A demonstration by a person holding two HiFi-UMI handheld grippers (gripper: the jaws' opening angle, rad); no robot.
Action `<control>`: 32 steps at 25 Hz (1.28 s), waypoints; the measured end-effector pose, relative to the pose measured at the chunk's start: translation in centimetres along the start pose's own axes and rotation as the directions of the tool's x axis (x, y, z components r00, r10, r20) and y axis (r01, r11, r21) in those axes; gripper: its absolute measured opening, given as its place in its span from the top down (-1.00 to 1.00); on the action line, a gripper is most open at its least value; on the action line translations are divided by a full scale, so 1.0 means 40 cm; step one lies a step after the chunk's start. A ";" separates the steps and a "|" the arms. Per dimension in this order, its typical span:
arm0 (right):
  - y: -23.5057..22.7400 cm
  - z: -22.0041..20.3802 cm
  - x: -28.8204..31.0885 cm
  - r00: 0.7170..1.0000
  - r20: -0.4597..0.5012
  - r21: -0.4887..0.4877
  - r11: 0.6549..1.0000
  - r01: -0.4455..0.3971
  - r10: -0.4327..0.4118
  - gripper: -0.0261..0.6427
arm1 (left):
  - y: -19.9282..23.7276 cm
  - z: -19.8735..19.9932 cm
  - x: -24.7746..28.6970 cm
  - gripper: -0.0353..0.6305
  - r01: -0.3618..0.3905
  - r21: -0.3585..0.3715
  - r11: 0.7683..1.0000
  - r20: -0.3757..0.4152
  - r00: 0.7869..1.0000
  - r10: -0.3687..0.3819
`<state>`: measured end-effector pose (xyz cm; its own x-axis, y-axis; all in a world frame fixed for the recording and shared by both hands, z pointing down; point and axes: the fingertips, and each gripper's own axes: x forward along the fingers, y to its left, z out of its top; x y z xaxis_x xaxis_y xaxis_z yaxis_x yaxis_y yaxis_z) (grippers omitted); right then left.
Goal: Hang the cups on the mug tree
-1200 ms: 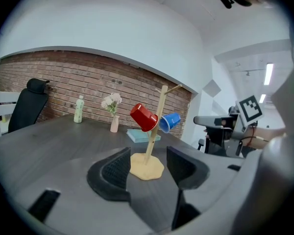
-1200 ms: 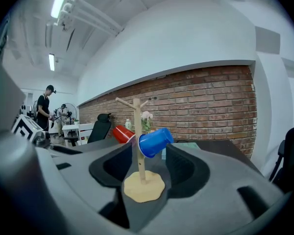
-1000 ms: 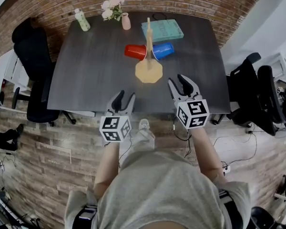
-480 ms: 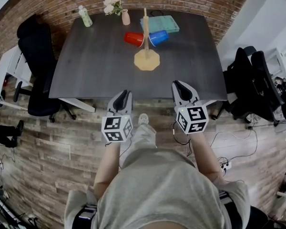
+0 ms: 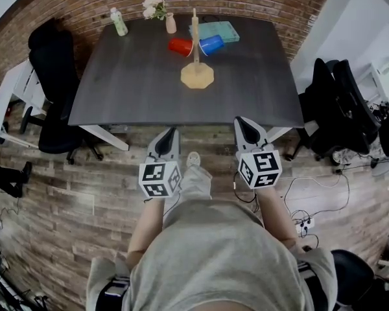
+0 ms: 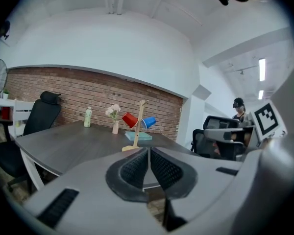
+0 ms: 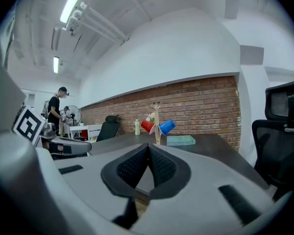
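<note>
A wooden mug tree [image 5: 197, 76] stands at the far middle of the dark table [image 5: 136, 89]. A red cup [image 5: 179, 46] hangs on its left side and a blue cup [image 5: 211, 44] on its right. Both gripper views show them far ahead: red cup [image 6: 130, 120], blue cup [image 6: 148, 123], red cup [image 7: 148, 127], blue cup [image 7: 166, 127]. My left gripper [image 5: 171, 133] and right gripper [image 5: 241, 122] hang over the wooden floor, just short of the table's near edge. The jaws of both have just been closing and now stand shut with nothing between them.
A green bottle [image 5: 118, 23], a vase of flowers [image 5: 170, 23] and a teal book [image 5: 214, 31] sit along the table's far edge. Black office chairs stand at the left [image 5: 48, 70] and the right [image 5: 337, 109]. A person [image 6: 239, 112] stands in the background.
Both grippers have drawn back from the table edge to over the floor, and their jaws have gone from open to shut. The cups stay on the tree.
</note>
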<state>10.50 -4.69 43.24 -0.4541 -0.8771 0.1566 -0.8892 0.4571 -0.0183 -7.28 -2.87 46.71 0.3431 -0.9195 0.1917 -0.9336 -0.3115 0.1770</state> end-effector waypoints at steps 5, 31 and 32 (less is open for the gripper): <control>0.025 -0.015 -0.043 1.000 0.001 0.002 1.000 -0.007 0.007 0.92 | -0.034 -0.004 -0.035 0.85 0.022 0.007 1.000 0.009 1.000 -0.022; 0.039 -0.007 -0.095 1.000 0.022 0.013 1.000 -0.004 0.003 0.92 | -0.102 0.013 -0.072 0.85 0.094 0.026 0.995 0.022 0.995 -0.095; 0.038 -0.006 -0.096 1.000 0.024 0.014 1.000 -0.004 0.004 0.92 | -0.105 0.015 -0.072 0.85 0.097 0.028 0.995 0.023 0.995 -0.098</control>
<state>10.91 -0.61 42.85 -0.4586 -0.8787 0.1325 -0.8880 0.4587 -0.0322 -4.42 0.92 44.84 0.4304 -0.8899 0.1512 -0.8984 -0.4061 0.1673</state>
